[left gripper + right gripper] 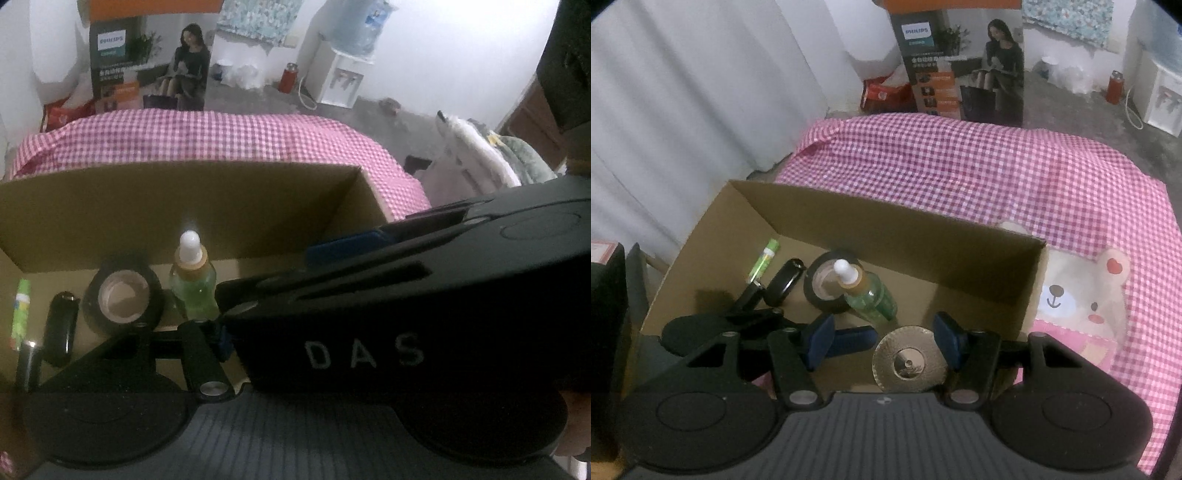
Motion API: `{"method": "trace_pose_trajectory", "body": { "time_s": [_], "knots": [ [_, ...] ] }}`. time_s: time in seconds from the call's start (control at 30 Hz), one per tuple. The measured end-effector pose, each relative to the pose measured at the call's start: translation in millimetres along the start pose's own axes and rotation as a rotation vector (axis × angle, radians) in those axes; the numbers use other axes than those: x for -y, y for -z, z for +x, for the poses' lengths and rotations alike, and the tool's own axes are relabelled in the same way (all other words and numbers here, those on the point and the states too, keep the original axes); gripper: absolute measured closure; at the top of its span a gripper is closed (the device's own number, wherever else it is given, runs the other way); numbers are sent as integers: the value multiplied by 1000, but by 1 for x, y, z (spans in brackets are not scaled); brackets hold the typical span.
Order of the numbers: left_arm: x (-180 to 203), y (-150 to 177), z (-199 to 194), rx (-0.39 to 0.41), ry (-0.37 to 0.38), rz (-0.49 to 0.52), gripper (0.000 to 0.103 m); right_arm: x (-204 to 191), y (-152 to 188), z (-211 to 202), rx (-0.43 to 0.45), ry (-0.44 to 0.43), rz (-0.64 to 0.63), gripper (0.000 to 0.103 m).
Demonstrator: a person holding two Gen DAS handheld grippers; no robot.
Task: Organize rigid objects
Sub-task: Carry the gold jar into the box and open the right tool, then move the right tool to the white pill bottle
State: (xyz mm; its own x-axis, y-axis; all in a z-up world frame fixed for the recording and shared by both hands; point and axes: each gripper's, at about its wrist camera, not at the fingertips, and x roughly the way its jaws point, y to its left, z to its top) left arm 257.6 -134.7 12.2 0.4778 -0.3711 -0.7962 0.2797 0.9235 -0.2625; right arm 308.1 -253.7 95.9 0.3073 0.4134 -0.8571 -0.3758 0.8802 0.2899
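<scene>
An open cardboard box (pixel 960 243) sits on a pink checked cloth (pixel 997 166). Inside it lie a green tube (pixel 764 259), a black oval case (pixel 785 282), a black tape roll (pixel 827 284) and a green dropper bottle (pixel 866 293). My right gripper (pixel 882 341) is open over the box's near side, with a gold round disc (pixel 910 363) between its blue pads, loose. The left gripper (pixel 849 338) reaches in from the left. In the left wrist view the right gripper's black body (pixel 406 314) hides the left gripper's right finger; the tape roll (pixel 123 299), the bottle (pixel 194 284) and the case (pixel 61 332) show.
A Philips carton (pixel 960 62) stands behind the table. White curtains (pixel 683 92) hang at the left. A water dispenser (pixel 347 55) and a red flask (pixel 288 77) stand on the floor at the back. A bear print (pixel 1082 295) lies on the cloth right of the box.
</scene>
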Motion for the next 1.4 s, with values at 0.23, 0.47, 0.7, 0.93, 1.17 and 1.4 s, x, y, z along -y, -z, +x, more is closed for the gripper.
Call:
{"method": "trace_pose_trajectory", "body": {
  "time_s": [0.23, 0.47, 0.7, 0.93, 1.17, 1.4],
  "knots": [
    [11, 4, -18, 56, 7, 50, 36, 3, 8, -18, 73, -20, 40, 40],
    [29, 30, -72, 154, 12, 171, 22, -10, 39, -84, 259, -41, 72, 25],
    [26, 79, -141, 259, -9, 257, 6, -41, 94, -142, 447, -38, 47, 0],
    [-1, 134, -190, 325, -89, 263, 2, -74, 142, -146, 498, -115, 84, 0],
    [-40, 166, -193, 366, -207, 180, 2, -112, 159, -106, 427, -204, 103, 0],
    [-55, 179, -155, 311, -290, 211, 7, -149, 156, -46, 292, -214, 66, 1]
  ]
}}
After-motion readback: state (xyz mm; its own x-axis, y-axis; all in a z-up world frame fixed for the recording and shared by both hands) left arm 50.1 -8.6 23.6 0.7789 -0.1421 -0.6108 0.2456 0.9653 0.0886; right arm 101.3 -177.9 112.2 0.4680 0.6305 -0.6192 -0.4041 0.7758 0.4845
